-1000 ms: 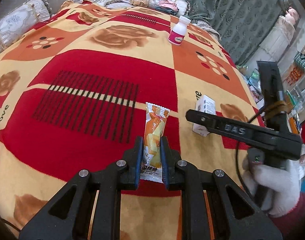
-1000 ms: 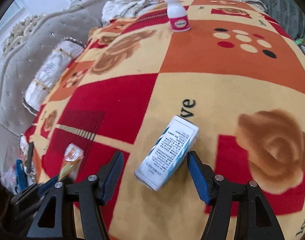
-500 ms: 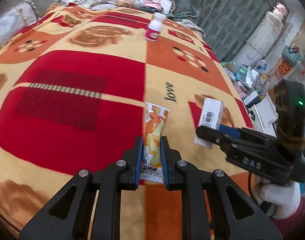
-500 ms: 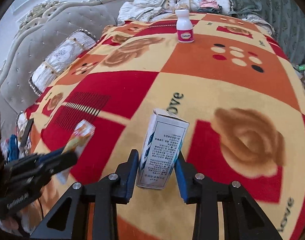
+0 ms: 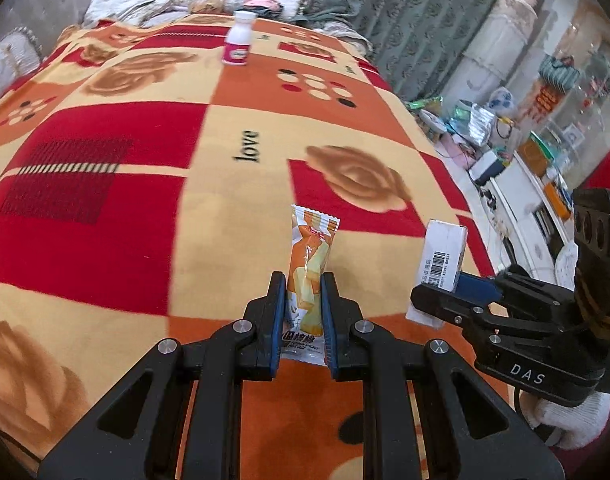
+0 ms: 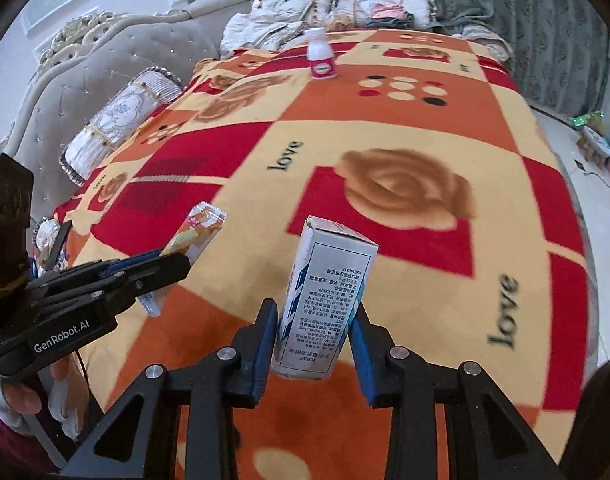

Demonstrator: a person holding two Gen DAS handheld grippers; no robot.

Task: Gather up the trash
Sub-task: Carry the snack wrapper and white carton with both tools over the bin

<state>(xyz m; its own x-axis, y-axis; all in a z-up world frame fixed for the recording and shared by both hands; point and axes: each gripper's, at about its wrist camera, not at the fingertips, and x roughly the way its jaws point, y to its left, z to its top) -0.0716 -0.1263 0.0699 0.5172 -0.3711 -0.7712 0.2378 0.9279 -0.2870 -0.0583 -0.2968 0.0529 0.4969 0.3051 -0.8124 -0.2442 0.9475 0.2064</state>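
My left gripper [image 5: 303, 312] is shut on an orange snack wrapper [image 5: 309, 264] and holds it above the blanket; the wrapper also shows in the right wrist view [image 6: 193, 236]. My right gripper [image 6: 313, 332] is shut on a small white printed box [image 6: 325, 300], lifted off the bed; the box also shows in the left wrist view [image 5: 443, 256]. A white bottle with a pink label [image 5: 237, 45] stands upright far back on the blanket, also seen in the right wrist view [image 6: 320, 60].
A red, orange and cream blanket [image 5: 145, 168] covers the bed. Pillows [image 6: 117, 120] and a tufted headboard [image 6: 65, 64] lie to the left and back. Curtains [image 5: 405, 8] hang behind. Cluttered shelves and floor items [image 5: 505, 148] lie past the bed's right edge.
Both grippers have pulled back toward the bed's near edge with their items. The right gripper closed on the box and lifted it from the blanket.
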